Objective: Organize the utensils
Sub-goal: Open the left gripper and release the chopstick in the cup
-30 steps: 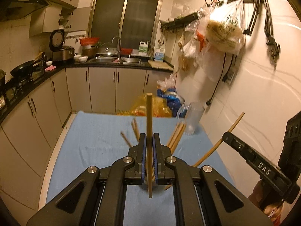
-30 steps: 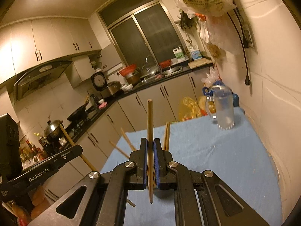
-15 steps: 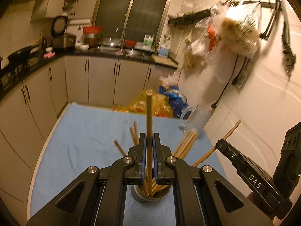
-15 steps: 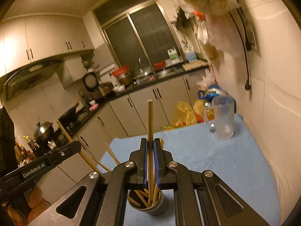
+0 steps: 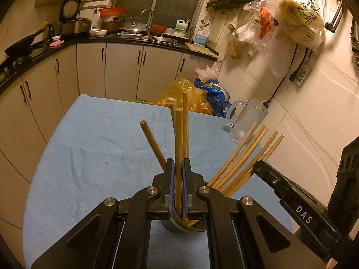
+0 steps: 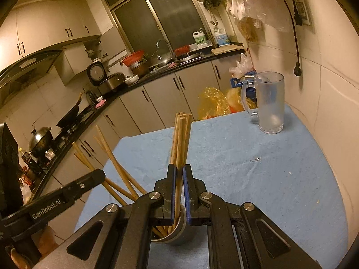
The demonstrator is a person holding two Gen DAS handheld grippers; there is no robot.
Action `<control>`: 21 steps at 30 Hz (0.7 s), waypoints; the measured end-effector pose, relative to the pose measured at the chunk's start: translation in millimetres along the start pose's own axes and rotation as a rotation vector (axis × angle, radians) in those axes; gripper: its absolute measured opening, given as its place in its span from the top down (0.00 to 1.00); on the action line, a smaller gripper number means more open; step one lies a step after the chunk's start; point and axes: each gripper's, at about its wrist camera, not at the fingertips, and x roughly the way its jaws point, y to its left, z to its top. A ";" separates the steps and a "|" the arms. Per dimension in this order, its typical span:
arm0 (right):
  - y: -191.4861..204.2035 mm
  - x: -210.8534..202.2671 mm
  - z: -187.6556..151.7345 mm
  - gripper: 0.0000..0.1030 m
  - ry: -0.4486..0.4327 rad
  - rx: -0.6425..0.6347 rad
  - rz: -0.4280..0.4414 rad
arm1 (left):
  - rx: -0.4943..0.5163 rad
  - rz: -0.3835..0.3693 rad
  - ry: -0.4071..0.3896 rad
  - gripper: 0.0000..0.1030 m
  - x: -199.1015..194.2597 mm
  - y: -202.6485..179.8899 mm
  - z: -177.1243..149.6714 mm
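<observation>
The left gripper (image 5: 177, 186) is pinching one chopstick (image 5: 178, 148) between its two blue pads, with almost no gap left. The stick is standing straight up, and its bottom end is going down into the round metal cup (image 5: 179, 224) right under the fingers. The right gripper (image 6: 178, 192) is doing the same thing with its own chopstick (image 6: 179, 157), nearly closed around it, over the same cup (image 6: 179, 231).

Many chopsticks are already sitting in the cup. Some are leaning out to the right in the left view (image 5: 244, 157), and one is leaning to the left (image 5: 153, 144). No sticks are lying loose on the blue cloth (image 5: 101, 148) that I can see, so the job looks almost done. What is left is letting go of these two sticks.

I cannot tell if the two held sticks are touching the bottom of the cup, because the fingers are hiding it.

A glass mug (image 6: 268, 103) is standing far away on the right side of the cloth, empty.
</observation>
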 end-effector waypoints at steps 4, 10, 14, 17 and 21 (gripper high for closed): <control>-0.6 0.2 -0.4 0.92 0.009 0.012 0.009 | -0.005 0.000 0.007 0.94 -1.1 0.6 -1.9; -1.7 -12.0 0.9 0.92 -0.008 0.021 0.019 | -0.014 0.001 0.009 0.86 -4.3 3.8 -0.7; -0.8 -23.3 0.6 0.92 -0.029 0.018 0.017 | -0.017 0.017 -0.007 0.77 -8.3 4.5 -1.8; -0.6 -27.8 -0.9 0.91 -0.032 0.020 0.013 | -0.020 0.021 -0.004 0.76 -9.6 5.2 -2.4; -2.8 -30.4 -3.4 0.87 -0.030 0.025 0.009 | -0.020 0.039 -0.002 0.69 -9.7 5.9 -4.7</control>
